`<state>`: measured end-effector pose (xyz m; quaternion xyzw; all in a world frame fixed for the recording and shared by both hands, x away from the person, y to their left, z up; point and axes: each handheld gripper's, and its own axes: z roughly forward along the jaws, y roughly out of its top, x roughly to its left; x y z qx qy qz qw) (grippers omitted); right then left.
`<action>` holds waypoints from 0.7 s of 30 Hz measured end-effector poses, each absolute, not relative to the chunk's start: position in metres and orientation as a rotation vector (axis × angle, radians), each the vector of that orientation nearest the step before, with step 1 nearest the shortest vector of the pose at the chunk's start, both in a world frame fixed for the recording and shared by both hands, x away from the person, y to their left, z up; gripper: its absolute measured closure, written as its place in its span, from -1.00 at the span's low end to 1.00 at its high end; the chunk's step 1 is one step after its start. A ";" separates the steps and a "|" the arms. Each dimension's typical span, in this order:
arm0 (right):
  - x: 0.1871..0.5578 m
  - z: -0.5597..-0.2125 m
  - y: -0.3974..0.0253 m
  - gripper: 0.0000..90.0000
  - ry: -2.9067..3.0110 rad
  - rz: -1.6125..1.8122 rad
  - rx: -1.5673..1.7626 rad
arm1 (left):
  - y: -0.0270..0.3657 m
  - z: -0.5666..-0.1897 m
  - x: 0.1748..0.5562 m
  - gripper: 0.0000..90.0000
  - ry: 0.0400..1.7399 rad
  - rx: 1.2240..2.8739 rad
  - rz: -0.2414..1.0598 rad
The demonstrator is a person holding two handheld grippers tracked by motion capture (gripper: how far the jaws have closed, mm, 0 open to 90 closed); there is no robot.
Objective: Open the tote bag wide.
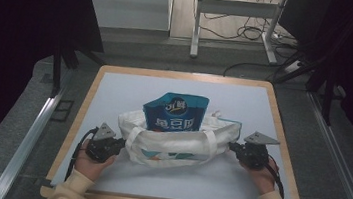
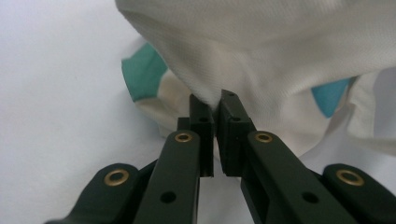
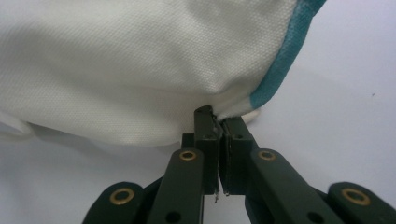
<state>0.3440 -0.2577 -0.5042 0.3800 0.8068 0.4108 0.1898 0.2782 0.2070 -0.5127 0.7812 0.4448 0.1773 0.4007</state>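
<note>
Left gripper (image 1: 118,143) was clamped on the bag (image 1: 179,142) at its left end. In the left gripper view the jaws were nearly together with a pinch of white cloth (image 2: 215,95) caught between the tips. Right gripper (image 1: 233,147) likewise gripped the bag's right end. In the right gripper view its jaws were closed on a fold of fabric (image 3: 219,109) right beside a teal trim (image 3: 280,60). Each gripper sat in a hand: left hand (image 1: 91,162), right hand (image 1: 262,174), cream sleeves (image 1: 71,190) coming in from the near edge.

Bag was a white cloth tote with teal patches and two handles (image 1: 210,142), lying mid-table, slightly toward the near edge, stretched between both grippers. Mouth was open upward. A blue pouch (image 1: 175,112) with white lettering stood in it, top half sticking out, leaning toward the far edge.

Table (image 1: 114,97) had a pale top with a wooden rim.

High view gave the layout: pouch, handles, both hands. The gripper views gave the pinch detail: weave of the cloth, a teal and beige print (image 2: 144,72) by the left jaws, a blue patch (image 2: 329,95) further off. Couldn't tell from the high view how much cloth each pinch held.
</note>
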 end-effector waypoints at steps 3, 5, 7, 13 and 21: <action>0.344 -0.505 -0.257 0.91 2.278 1.142 1.067 | 0.206 -0.516 0.280 0.91 1.134 1.988 0.442; 0.344 -0.506 -0.258 0.91 2.284 1.138 1.071 | 0.206 -0.516 0.280 0.91 1.135 1.983 0.440; 0.345 -0.507 -0.258 0.87 2.283 1.143 1.072 | 0.207 -0.516 0.280 0.89 1.136 1.981 0.438; 0.340 -0.499 -0.265 0.05 2.215 1.179 1.106 | 0.215 -0.507 0.268 0.31 1.135 1.942 0.435; 0.321 -0.470 -0.271 -0.31 2.072 1.287 1.115 | 0.229 -0.470 0.239 -0.33 1.122 1.775 0.522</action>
